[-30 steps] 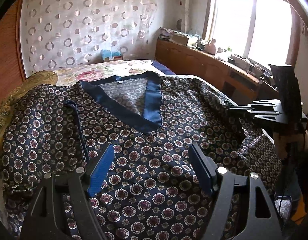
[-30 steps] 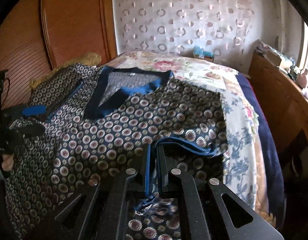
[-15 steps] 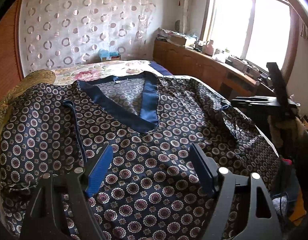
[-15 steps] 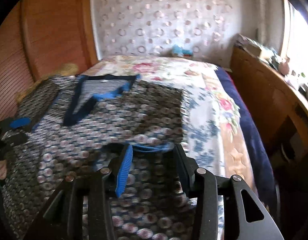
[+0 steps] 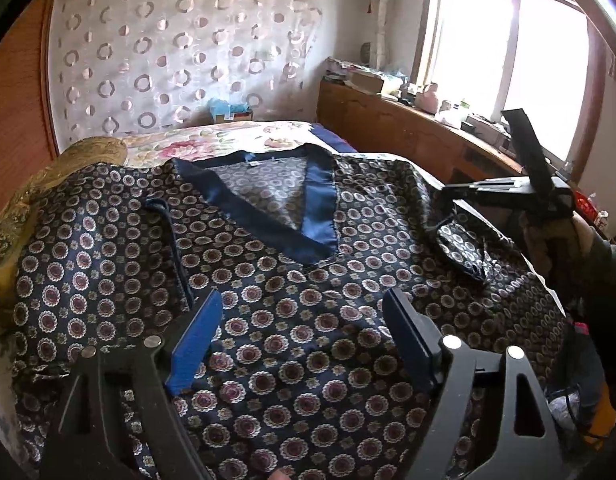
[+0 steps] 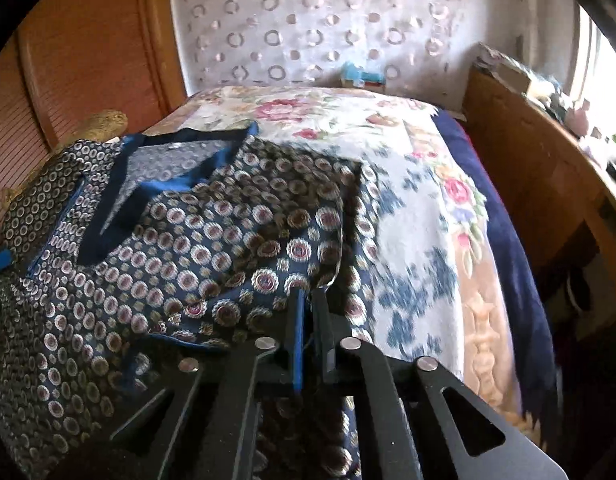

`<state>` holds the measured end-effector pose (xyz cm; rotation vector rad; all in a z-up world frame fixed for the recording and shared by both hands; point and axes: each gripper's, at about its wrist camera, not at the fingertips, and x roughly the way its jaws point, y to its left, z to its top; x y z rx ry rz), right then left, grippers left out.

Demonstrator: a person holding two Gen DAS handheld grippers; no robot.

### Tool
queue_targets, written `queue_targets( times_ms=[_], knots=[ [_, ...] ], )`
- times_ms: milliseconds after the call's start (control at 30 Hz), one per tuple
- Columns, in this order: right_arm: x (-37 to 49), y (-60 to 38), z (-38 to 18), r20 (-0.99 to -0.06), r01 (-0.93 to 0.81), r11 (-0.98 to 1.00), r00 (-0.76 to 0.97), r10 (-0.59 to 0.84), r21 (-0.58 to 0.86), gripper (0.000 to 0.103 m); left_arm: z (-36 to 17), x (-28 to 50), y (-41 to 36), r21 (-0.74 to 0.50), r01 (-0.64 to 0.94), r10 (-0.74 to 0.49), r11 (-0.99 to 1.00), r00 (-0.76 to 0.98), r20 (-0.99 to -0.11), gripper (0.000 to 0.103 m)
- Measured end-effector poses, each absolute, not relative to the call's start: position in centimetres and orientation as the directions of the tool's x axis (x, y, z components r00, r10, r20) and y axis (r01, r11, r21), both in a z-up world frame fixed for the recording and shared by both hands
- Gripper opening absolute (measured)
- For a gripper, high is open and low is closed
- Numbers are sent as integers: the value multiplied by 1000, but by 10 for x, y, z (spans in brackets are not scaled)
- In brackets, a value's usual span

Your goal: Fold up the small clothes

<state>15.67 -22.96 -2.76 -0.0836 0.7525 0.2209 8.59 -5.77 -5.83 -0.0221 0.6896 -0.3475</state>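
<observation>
A dark navy top [image 5: 292,292] with a round medallion print and a plain blue V-neck band [image 5: 319,208] lies spread on the bed, neck away from me. My left gripper [image 5: 304,328] is open and empty, hovering over the top's lower middle. My right gripper [image 6: 308,312] is shut on the top's right sleeve [image 6: 268,256] and holds it lifted and pulled in over the body. The right gripper also shows in the left wrist view [image 5: 451,192] at the right, with the sleeve edge [image 5: 463,248] hanging from it.
The bed has a floral cover [image 6: 419,184] and a navy blanket [image 6: 511,240] along its right edge. A gold cushion [image 5: 36,188] lies at the left. A wooden cabinet [image 5: 395,128] runs under the window. A wooden wardrobe [image 6: 88,64] stands at the far left.
My right gripper opened half a second ago, then shut again on the sleeve and lifted it toward the middle. My left gripper stayed open and hardly moved.
</observation>
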Motion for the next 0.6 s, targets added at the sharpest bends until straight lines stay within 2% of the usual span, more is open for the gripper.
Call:
queue_targets(
  times_ms=[233,267,300,333,367,600],
  knots=[
    [156,-197,-2,-634,-344,938,715,295,48,2,-57,86,-44,-131,275,-295,953,730,-617,83],
    [157,-195,0,-629,-347,937,720,293,39,10,-57,87,-42,-130,272,-293,953,731,-616,83],
    [156,-195,2,-623,-335,942,733,272,17,29,-57,87,-41,-129,269,-290,954,733,-615,83],
    [154,-195,4,-615,-314,949,750,244,-6,39,-57,86,-39,-128,265,-286,956,735,-615,83],
    [152,-198,4,-608,-296,955,761,227,-14,44,-56,87,-36,-127,260,-282,957,738,-614,83],
    [161,-216,-24,-681,-190,980,725,102,-55,44,-52,91,-16,-111,222,-243,969,755,-609,83]
  ],
)
